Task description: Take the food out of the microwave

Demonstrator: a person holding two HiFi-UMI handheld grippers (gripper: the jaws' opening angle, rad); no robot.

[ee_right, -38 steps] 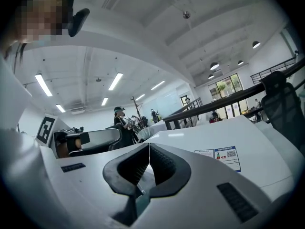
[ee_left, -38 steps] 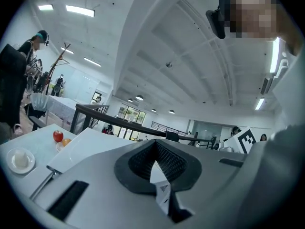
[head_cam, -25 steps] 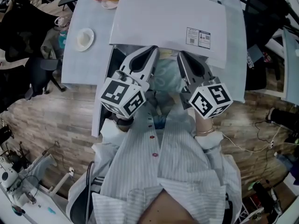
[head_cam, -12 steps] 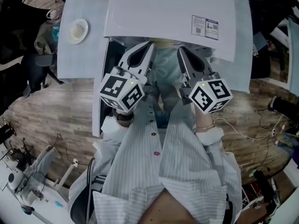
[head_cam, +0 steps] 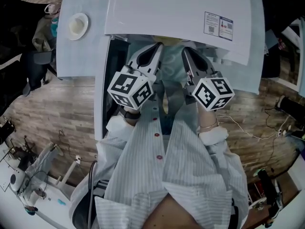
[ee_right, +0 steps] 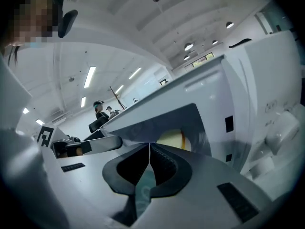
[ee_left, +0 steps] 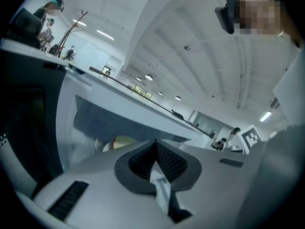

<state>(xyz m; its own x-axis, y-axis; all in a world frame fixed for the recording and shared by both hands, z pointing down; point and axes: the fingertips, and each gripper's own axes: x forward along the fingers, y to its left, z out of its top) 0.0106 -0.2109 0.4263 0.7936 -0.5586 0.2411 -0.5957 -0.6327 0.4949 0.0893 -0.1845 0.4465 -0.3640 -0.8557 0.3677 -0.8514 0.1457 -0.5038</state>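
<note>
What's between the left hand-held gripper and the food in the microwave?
Nothing. The left gripper view shows a bare stretch from the left hand-held gripper to the food inside the open microwave.

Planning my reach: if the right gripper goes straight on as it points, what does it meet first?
Probably the pale food inside the open microwave, ahead of the shut right gripper; depth is unclear.

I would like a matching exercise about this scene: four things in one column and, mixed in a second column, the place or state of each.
Things:
1. microwave door
2. left gripper
3. white dish
4. food

Place or state:
a. on the table, beside the microwave
b. inside the microwave
c. jaws together
d. swung open

Pairs: 1-d, 2-c, 3-a, 4-b
</note>
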